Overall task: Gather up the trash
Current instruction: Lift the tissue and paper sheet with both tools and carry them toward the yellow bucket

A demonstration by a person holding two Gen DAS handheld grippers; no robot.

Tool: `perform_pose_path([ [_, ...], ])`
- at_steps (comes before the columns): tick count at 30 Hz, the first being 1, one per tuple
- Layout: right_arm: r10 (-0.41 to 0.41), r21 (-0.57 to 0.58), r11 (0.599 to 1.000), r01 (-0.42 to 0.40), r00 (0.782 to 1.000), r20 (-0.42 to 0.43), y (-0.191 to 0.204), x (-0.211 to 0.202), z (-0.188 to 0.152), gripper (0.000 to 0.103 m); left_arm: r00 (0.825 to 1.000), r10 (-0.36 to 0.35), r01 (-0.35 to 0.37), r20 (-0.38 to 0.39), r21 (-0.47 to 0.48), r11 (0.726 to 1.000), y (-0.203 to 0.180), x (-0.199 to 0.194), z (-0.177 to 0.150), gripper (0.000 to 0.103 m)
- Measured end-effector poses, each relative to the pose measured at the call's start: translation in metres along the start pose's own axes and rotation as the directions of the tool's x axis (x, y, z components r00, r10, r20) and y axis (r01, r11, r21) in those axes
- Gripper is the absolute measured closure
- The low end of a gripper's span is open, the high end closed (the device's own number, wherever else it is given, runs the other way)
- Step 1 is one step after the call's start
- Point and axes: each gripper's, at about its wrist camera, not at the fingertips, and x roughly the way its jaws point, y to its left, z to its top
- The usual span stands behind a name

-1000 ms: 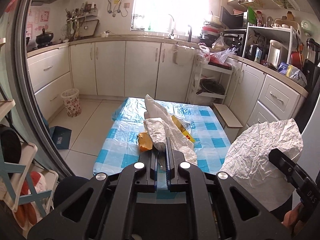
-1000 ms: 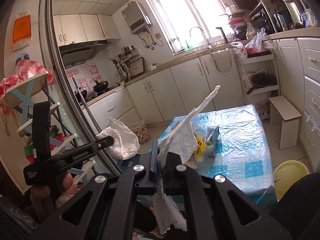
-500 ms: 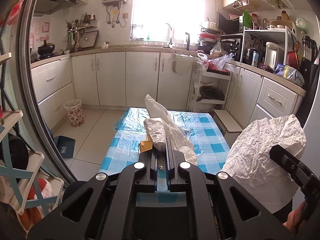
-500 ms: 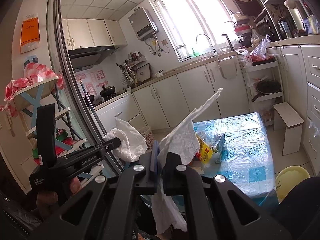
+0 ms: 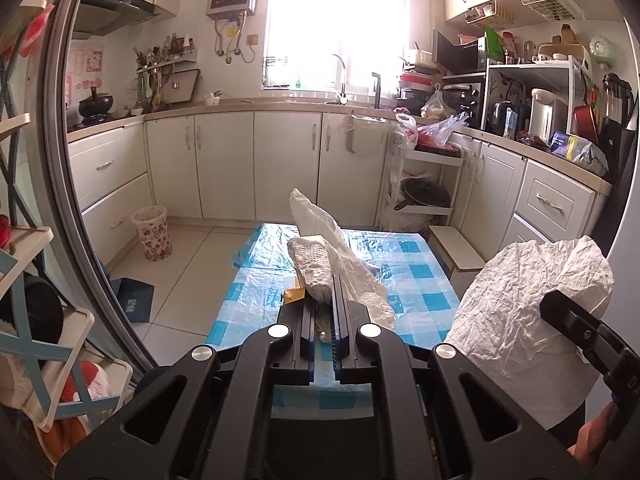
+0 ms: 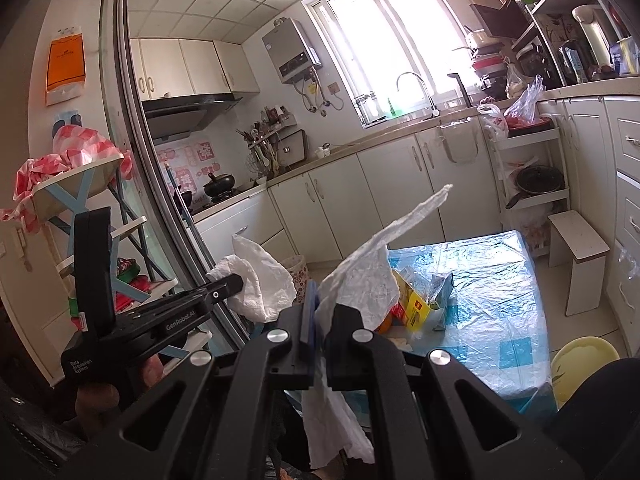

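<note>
Above the low table with the blue-checked plastic cover [image 5: 416, 276], both grippers carry trash — left gripper [image 5: 324, 304] clamped on a crumpled white paper towel [image 5: 312, 268], long axis running forward from the jaws; right gripper [image 6: 320, 312] pinching a thin creased white paper sheet [image 6: 372, 276]. Patterned wastebasket [image 5: 152, 232] sits far left on the floor — left hand nearer. More wrappers, a yellow carton [image 6: 416, 304], remain on the table.

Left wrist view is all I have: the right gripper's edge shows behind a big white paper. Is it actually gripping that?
Observer: Yes, the right gripper is shut on the white paper; a tail hangs below its fingers.
Operator: My tissue hides the table. What's on it?
Observer: A yellow carton beside a grey bag.
Operator: Anything beside the table?
Observer: A pale yellow round object, low, by its near corner.
</note>
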Motion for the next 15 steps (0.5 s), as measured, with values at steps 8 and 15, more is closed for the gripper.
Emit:
perform_pose_path([
  [8, 0.001, -0.002, 1.0, -0.001, 1.0, -0.002, 0.0015, 0.0005, -0.0003, 0.099, 1.0, 0.005, -0.005, 0.006, 0.0, 1.0, -0.0016, -0.0028, -0.0007, 0.097],
  [15, 0.002, 0.002, 1.0, -0.002, 1.0, -0.009, 0.0001, 0.0011, -0.0014, 0.099, 1.0, 0.009, -0.009, 0.007, 0.003, 1.0, -0.0027, -0.0031, 0.0001, 0.097],
])
